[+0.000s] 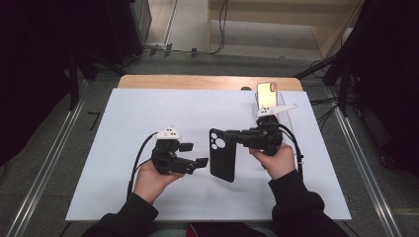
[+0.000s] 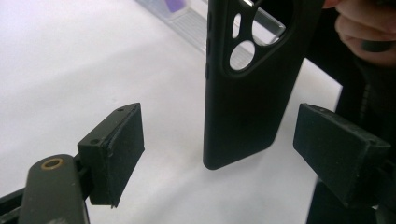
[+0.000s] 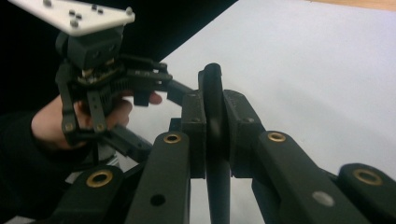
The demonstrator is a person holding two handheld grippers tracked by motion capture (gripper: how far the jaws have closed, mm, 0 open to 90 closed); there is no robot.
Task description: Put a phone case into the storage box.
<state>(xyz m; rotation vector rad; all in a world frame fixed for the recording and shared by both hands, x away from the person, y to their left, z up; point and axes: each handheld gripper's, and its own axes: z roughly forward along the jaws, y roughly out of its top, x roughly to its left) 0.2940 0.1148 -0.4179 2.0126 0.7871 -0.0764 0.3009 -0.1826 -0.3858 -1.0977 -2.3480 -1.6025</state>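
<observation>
Right tongs (image 1: 232, 137) clamped on black phone case (image 1: 222, 155), left tongs (image 1: 193, 154) agape, above white tabletop (image 1: 123, 128).

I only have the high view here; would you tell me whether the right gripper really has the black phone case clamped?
Observer: Yes. In the right gripper view the right gripper has both pads pressed flat on the black phone case, edge-on between them.
Operator: Thank you. Are the left jaws near the case?
Observer: The left gripper is open, and the case's lower end hangs between its pads without touching either.
Operator: Anything behind the case?
Observer: The left gripper view shows a clear stand on the white sheet beyond it.
</observation>
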